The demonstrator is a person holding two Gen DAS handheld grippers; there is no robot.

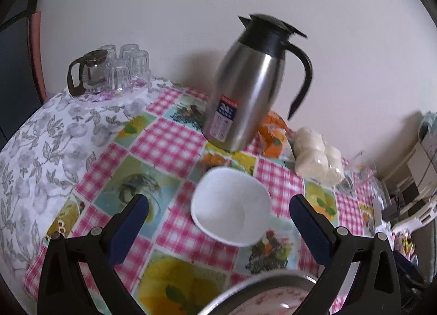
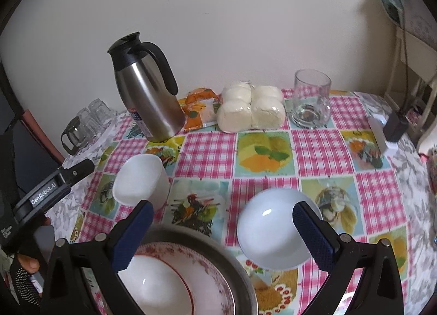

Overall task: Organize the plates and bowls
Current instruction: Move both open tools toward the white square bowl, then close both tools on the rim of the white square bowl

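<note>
Hovering wide open and empty beside the steel pan, each hand-held gripper faces a loose white bowl, presumably to stack it inside.

In the left wrist view the metal tray holding a floral plate is cut off by the bottom edge and blurred. Right of the buns, a clear glass is smeared by blur. In the right wrist view the right gripper's fingers cover part of the tray and of the round white bowl.
</note>
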